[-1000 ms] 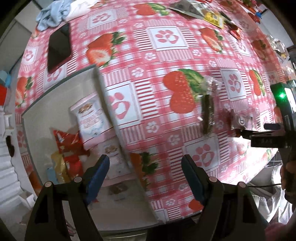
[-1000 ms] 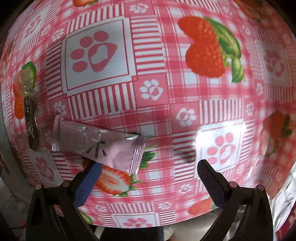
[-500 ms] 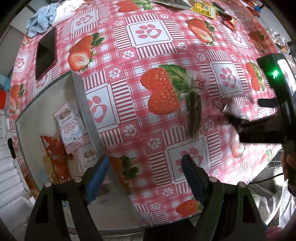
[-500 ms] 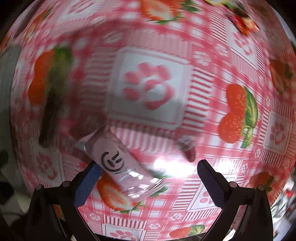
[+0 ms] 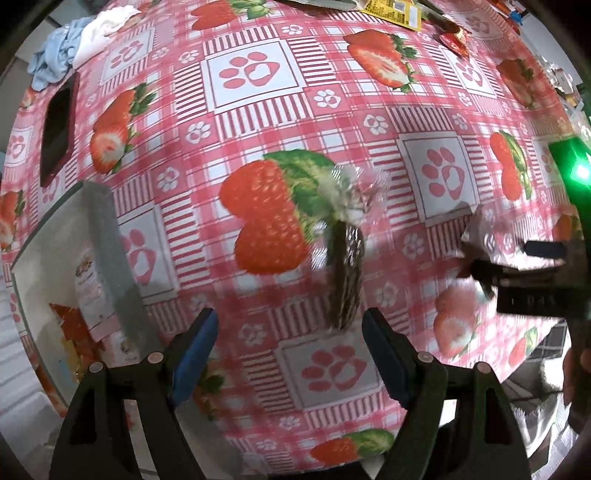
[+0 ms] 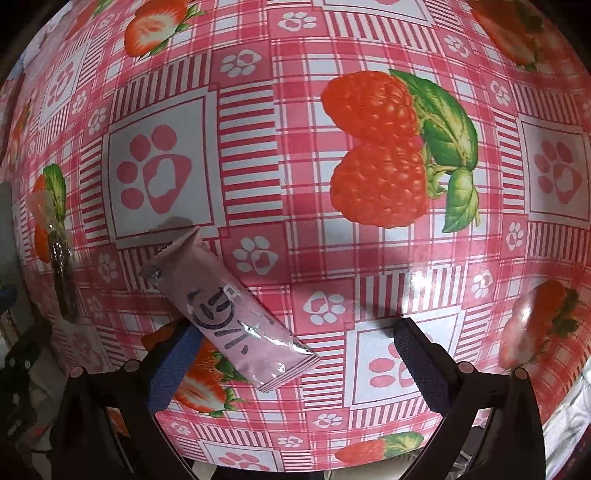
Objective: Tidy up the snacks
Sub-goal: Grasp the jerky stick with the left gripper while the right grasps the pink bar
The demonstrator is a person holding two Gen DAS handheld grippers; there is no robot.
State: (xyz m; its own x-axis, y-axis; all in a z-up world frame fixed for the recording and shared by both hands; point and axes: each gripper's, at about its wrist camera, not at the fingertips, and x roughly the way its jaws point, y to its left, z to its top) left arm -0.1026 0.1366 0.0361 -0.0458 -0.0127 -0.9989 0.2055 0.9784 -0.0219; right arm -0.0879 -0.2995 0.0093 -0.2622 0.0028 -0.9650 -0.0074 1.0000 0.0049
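Note:
A dark snack stick in clear wrap (image 5: 345,269) lies on the strawberry tablecloth, just ahead of my open, empty left gripper (image 5: 288,350); it also shows at the left of the right wrist view (image 6: 61,258). A pink snack packet (image 6: 229,314) lies on the cloth just ahead of my open right gripper (image 6: 291,365), its near end between the fingers, close to the left finger (image 6: 173,369). In the left wrist view the right gripper (image 5: 517,273) is at the right edge, with the packet (image 5: 476,232) at its tip.
A grey-walled box (image 5: 110,258) with several snack packs inside sits at the left. A dark phone (image 5: 57,129) and a bundled cloth (image 5: 74,48) lie at the far left. Wrappers (image 5: 391,9) lie at the far edge. The table edge is close below both grippers.
The left gripper has moved right, away from the box, toward the dark stick. The right gripper has swung and the pink packet now lies angled between its fingers.

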